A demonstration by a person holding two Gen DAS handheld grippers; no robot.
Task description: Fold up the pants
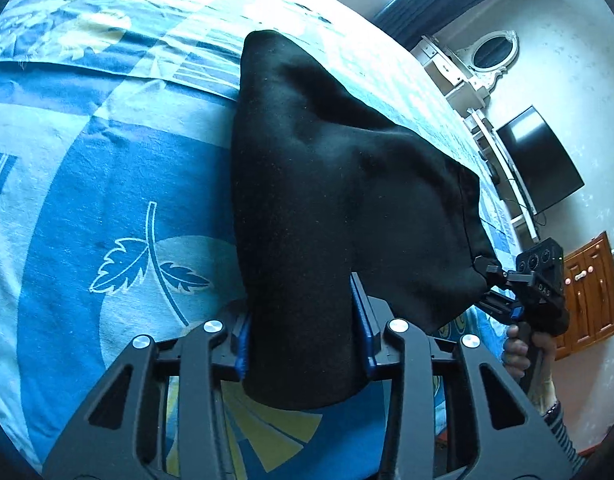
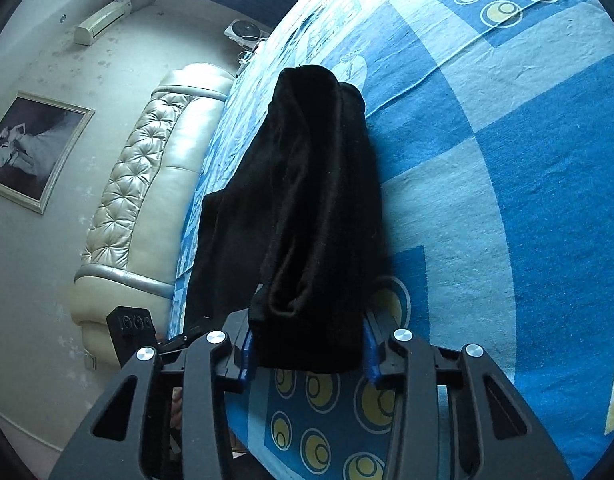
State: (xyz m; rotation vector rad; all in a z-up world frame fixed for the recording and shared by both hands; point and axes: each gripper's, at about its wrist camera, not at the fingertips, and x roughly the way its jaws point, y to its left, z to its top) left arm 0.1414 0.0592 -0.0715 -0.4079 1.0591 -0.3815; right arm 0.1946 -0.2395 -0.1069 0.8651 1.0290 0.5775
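- Left tool [image 1: 305,326] is angled down at the bed, its blue pads clamped on a bunched end of the black pants [image 1: 327,176], cloth squeezed right between the fingers.
- Right tool [image 2: 307,346] tilts down more gently and it's also pinching a thick folded wad of the same pants, pads pressing both sides.
- From the left wrist view you can see the right tool over by the bed's right-hand edge, biting the far corner of the cloth, with a hand [image 1: 521,354] wrapped around its grip and a striped sleeve [image 1: 563,436] below.
- One pair of pants, held up at the near end by both tools; the rest trails away across the bed and lies on the sheet.
- The bed sheet [image 1: 87,168] is blue with leaf prints and yellow circle patterns, a bit wrinkled.
- Further off: one cream tufted headboard [image 2: 147,184], one framed picture [image 2: 31,148] on the wall, one air conditioner [image 2: 103,20] up high.
- Other side of the room: one dark TV screen [image 1: 543,160], one oval mirror [image 1: 493,54], one wooden cabinet [image 1: 591,292].
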